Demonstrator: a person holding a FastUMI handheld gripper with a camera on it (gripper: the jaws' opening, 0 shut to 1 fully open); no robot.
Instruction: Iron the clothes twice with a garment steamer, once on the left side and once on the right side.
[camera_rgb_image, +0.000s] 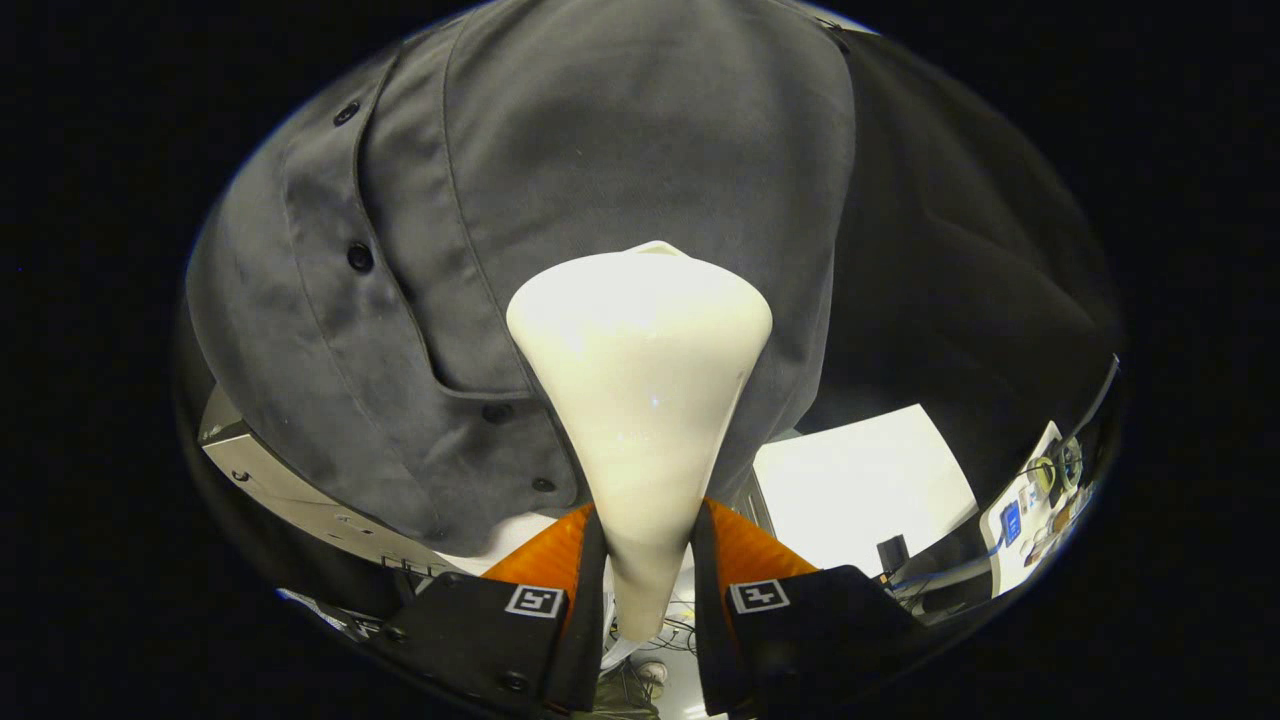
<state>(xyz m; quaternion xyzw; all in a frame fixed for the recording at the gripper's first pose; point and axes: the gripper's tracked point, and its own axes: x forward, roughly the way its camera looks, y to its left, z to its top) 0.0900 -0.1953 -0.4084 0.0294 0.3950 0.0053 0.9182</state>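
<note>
A cream-white garment steamer (640, 400) stands between my fingers, its narrow handle pinched by both and its wide head flaring out ahead. My gripper (648, 540) is shut on that handle. The steamer head rests against or just off a hanging dark grey shirt (600, 150), on the panel right of the button placket (355, 255). Dark buttons run down the placket to the left of the steamer. The shirt's hem hangs just behind the steamer's neck.
A metal frame rail (270, 480) runs below the shirt's left side. To the right, beyond the shirt, lies a white surface (860, 480), then a bench edge with cables and small devices (1030, 500). A shoe (640, 680) shows on the floor beneath the fingers.
</note>
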